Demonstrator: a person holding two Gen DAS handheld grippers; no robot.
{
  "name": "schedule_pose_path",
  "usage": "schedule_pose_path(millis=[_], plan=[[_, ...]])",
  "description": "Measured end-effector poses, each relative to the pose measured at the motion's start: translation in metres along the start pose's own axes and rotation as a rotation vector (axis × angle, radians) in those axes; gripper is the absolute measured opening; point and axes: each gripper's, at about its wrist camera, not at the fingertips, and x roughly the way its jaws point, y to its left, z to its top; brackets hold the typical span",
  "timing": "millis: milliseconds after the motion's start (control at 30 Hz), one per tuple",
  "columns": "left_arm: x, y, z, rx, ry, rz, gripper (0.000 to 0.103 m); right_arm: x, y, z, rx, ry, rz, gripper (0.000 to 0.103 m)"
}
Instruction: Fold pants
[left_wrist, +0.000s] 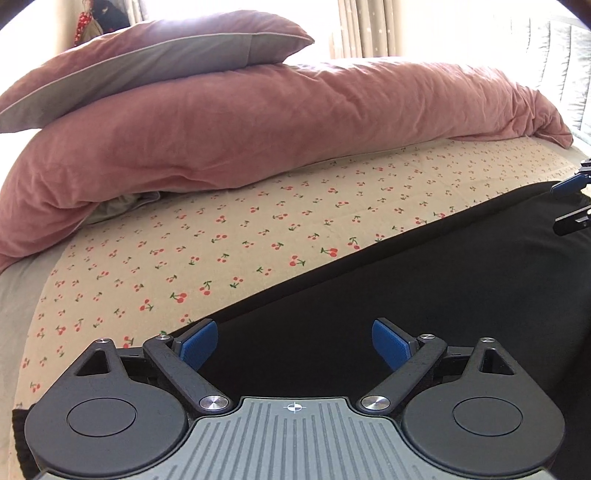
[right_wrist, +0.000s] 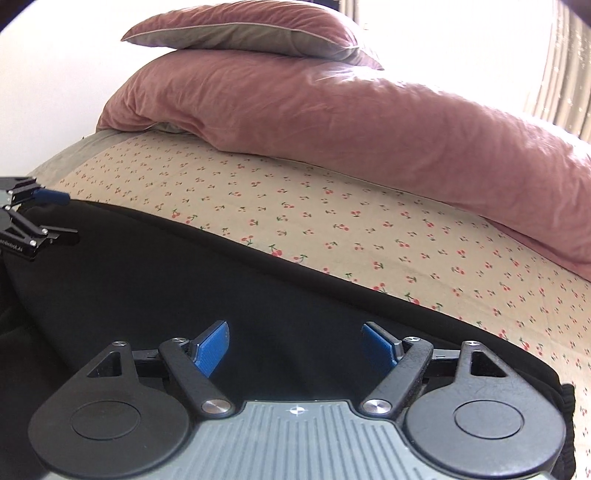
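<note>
Black pants (left_wrist: 406, 280) lie flat on the cherry-print bed sheet (left_wrist: 221, 236), filling the lower right of the left wrist view and the lower left of the right wrist view (right_wrist: 184, 273). My left gripper (left_wrist: 294, 341) is open and empty, hovering just over the pants near their far edge. My right gripper (right_wrist: 295, 345) is open and empty over the pants too. Each gripper shows at the edge of the other's view, the right one (left_wrist: 570, 206) and the left one (right_wrist: 55, 214), both with jaws apart over the black cloth.
A rolled pink duvet (left_wrist: 258, 125) lies across the bed behind the sheet, with a pink and grey pillow (left_wrist: 155, 59) on top. A padded headboard (left_wrist: 565, 62) stands at the right. Curtains (right_wrist: 569, 74) and a bright window are behind.
</note>
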Motion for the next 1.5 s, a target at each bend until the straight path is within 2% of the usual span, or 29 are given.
schedule_pose_path(millis=[167, 267, 367, 533, 600, 733, 767, 833, 900, 967, 1100, 1233, 1500], plan=[[0.032, 0.015, 0.002, -0.033, -0.010, -0.004, 0.092, 0.035, 0.005, 0.002, -0.062, 0.006, 0.012, 0.076], [0.048, 0.027, 0.002, -0.068, -0.017, 0.002, 0.091, 0.054, -0.002, 0.004, -0.046, 0.001, 0.006, 0.075], [0.066, 0.037, 0.000, -0.072, 0.018, 0.041, 0.090, 0.068, -0.012, 0.004, -0.023, -0.014, 0.011, 0.075], [0.073, 0.049, -0.005, -0.104, -0.015, -0.009, 0.088, 0.089, -0.027, 0.009, 0.001, -0.039, 0.020, 0.076], [0.074, 0.048, -0.005, -0.098, -0.030, -0.023, 0.081, 0.096, -0.030, 0.011, 0.002, -0.046, 0.025, 0.077], [0.071, 0.040, -0.005, -0.057, -0.057, -0.045, 0.043, 0.104, -0.034, 0.011, 0.007, -0.044, 0.067, 0.078], [0.069, 0.036, -0.005, -0.048, -0.059, -0.047, 0.035, 0.103, -0.035, 0.010, 0.003, -0.047, 0.082, 0.071], [0.068, 0.029, -0.005, -0.033, -0.062, -0.035, 0.027, 0.100, -0.035, 0.009, -0.002, -0.049, 0.114, 0.060], [0.068, 0.025, -0.004, -0.033, -0.061, -0.021, 0.020, 0.097, -0.032, 0.010, -0.007, -0.047, 0.140, 0.035], [0.067, 0.023, -0.002, -0.043, -0.059, 0.005, 0.010, 0.095, -0.026, 0.010, 0.002, -0.045, 0.131, 0.025], [0.063, 0.012, 0.003, -0.067, -0.043, 0.095, 0.001, 0.090, -0.016, 0.009, 0.030, -0.054, 0.068, 0.006], [0.044, 0.001, 0.006, -0.093, -0.056, 0.149, 0.000, 0.072, -0.003, 0.011, 0.021, -0.068, 0.005, 0.004], [-0.027, -0.012, 0.002, -0.153, -0.113, 0.143, 0.000, 0.003, 0.017, 0.007, -0.005, -0.129, -0.017, 0.003]])
